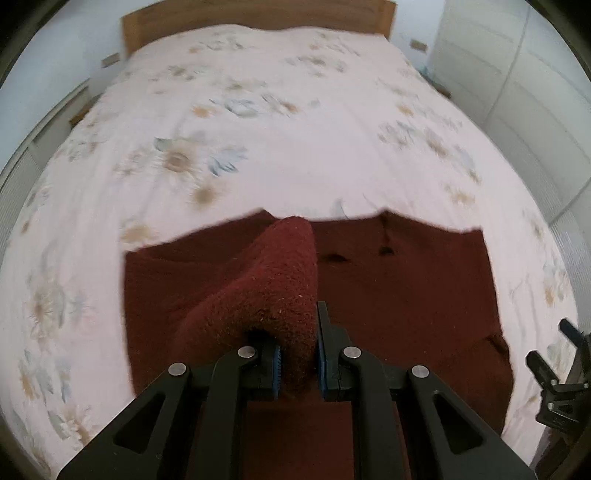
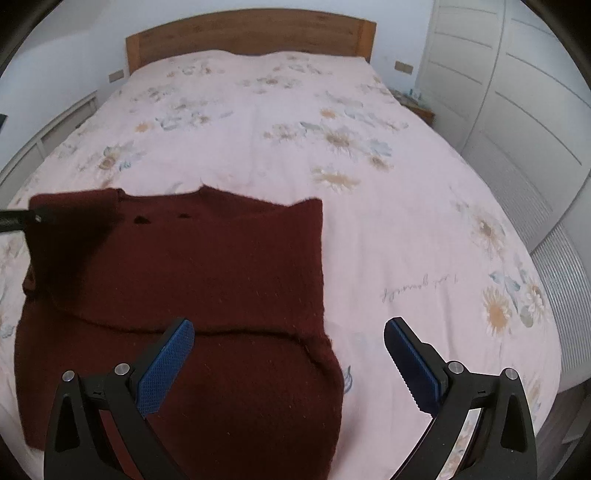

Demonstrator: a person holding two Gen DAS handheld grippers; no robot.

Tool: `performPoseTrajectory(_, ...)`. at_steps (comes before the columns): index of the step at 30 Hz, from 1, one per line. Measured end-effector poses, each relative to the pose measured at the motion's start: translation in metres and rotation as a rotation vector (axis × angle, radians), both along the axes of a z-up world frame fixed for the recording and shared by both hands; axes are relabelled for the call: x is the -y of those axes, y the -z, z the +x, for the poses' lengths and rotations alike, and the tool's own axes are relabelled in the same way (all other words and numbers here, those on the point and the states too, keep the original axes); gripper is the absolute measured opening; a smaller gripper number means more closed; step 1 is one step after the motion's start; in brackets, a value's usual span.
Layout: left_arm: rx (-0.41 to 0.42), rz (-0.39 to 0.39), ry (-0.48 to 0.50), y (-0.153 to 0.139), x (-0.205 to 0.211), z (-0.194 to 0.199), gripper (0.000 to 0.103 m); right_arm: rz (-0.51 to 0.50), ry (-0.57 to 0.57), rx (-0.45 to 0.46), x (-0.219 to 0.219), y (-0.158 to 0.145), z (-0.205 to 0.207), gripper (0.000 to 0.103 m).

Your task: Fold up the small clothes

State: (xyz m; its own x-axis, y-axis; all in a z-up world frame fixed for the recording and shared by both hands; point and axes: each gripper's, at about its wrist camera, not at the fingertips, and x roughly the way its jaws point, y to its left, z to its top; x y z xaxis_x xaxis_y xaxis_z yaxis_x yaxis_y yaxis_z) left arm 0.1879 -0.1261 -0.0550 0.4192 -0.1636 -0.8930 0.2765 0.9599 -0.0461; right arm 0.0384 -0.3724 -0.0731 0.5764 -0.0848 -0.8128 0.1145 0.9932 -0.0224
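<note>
A dark maroon knitted garment [image 1: 406,295] lies spread on a bed, its surface fuzzy and nubbly, with pale lint specks caught in the pile. In the left wrist view, the left gripper [image 1: 299,365] is clamped on a raised fold of this wool: the fabric is pinched between the two blue ribbed pads [image 1: 276,373], and from there a thick, rounded ridge of cloth rises and runs away from the camera, ending in a blunt hump. The rest of the garment sits flat beneath it, roughly rectangular, with a notched far edge and two small dark holes or buttonholes near that edge. The gripper's arms are matte black plastic with round silver pivot pins.

Beneath the knit, the bedspread [image 1: 295,129] is smooth pale pink cotton printed with soft daisies in beige and grey-blue. A wooden headboard [image 2: 251,33] of warm brown grain closes the far end.

In the right wrist view, the same garment [image 2: 207,266] fills the lower left, a seam or folded edge curving across its near part. The right gripper [image 2: 288,354] hangs above the bed with its jaws spread wide and nothing between them; one blue, finely textured pad [image 2: 166,369] sits over the wool, the other over bare bedspread. White panelled wardrobe doors [image 2: 517,92] stand at the right
</note>
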Motion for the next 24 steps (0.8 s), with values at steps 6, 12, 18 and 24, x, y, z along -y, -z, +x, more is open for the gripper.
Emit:
performPoseTrajectory(6,-0.032,0.109,0.022,0.056,0.019,0.004,0.012,0.024,0.001,-0.039,0.002,0.015,-0.001,0.103)
performPoseTrajectory(12,-0.047,0.222,0.071,0.085,0.015,-0.005,0.016,0.047,0.007,-0.066,0.002,0.027,-0.003,0.103)
performPoseTrajectory(18,-0.105,0.233,0.064,0.101,0.012,-0.004,0.055,0.051,0.008,-0.075,0.002,0.03,-0.008,0.103)
performPoseTrajectory(24,-0.16,0.161,0.069,0.095,0.004,-0.005,0.095,0.054,0.013,-0.071,0.005,0.027,-0.011,0.103)
